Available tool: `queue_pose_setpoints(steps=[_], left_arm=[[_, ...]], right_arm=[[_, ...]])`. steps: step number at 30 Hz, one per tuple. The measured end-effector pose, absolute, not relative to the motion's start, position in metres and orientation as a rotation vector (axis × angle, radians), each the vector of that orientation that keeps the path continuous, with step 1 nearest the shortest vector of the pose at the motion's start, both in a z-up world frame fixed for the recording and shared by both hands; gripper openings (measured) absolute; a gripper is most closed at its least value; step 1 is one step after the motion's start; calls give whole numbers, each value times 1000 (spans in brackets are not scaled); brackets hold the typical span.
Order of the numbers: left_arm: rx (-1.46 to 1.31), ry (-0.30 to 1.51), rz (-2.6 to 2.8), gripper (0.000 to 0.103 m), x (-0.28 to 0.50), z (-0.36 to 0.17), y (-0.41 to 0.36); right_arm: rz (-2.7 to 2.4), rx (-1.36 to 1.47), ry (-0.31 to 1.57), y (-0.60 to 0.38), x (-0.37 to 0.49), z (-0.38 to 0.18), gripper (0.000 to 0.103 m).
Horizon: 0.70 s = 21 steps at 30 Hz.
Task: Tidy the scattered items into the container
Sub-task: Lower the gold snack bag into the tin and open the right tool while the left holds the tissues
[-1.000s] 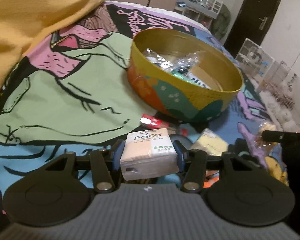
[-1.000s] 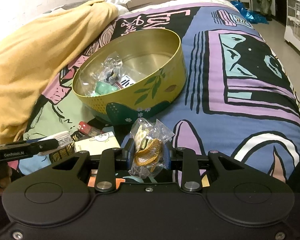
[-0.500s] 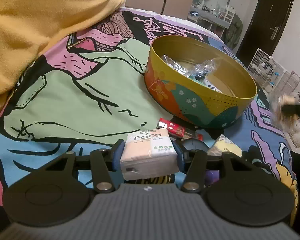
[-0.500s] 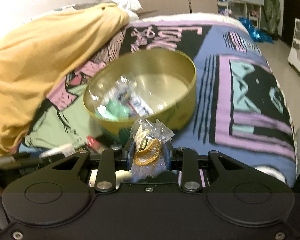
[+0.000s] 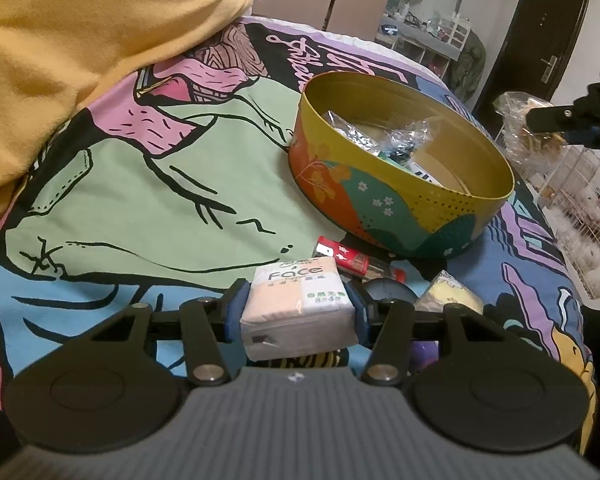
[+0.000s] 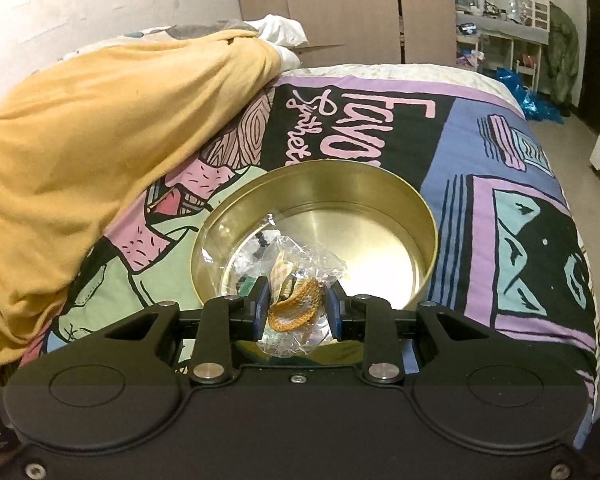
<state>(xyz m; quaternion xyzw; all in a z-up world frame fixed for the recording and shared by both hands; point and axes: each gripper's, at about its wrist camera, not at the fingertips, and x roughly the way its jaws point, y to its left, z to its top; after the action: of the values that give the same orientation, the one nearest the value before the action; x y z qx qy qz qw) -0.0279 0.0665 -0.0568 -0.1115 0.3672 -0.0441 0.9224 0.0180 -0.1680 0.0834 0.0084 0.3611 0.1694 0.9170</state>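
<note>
The tissue pack (image 5: 298, 308) reads "Face" (smaller print illegible), clamped in the left gripper (image 5: 296, 314) low over the bedspread (image 5: 148, 184). The right gripper (image 6: 297, 307) pinches a clear bag (image 6: 300, 280) of yellow cord above the gold tin (image 6: 428, 232).

My left gripper (image 5: 296, 312) is a matte black plastic frame with a ribbed grey body, two round black discs at its sides, silver pivot screws on the angled linkage arms, and blue pads lining its two fingers. My right gripper (image 6: 297, 311) has the same black linkage, silver pivot screws, round discs and blue finger pads, but its body is smooth black, with small screws at the lower corners and one in the middle.
</note>
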Motion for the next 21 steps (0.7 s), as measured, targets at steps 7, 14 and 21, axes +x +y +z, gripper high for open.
queue_pose_setpoints(steps=[7,14,21], left_arm=[[-230,763,-89,55,-26,-59,66],[-241,769,-88,55,-24,-61,68],[-236,771,-92,55,-23,-61,66]], right_arm=[[322,-27,738,-153,42,88,28],[239,44,647,-161,47,104,95],[345,18,696,-167,24,91,98]])
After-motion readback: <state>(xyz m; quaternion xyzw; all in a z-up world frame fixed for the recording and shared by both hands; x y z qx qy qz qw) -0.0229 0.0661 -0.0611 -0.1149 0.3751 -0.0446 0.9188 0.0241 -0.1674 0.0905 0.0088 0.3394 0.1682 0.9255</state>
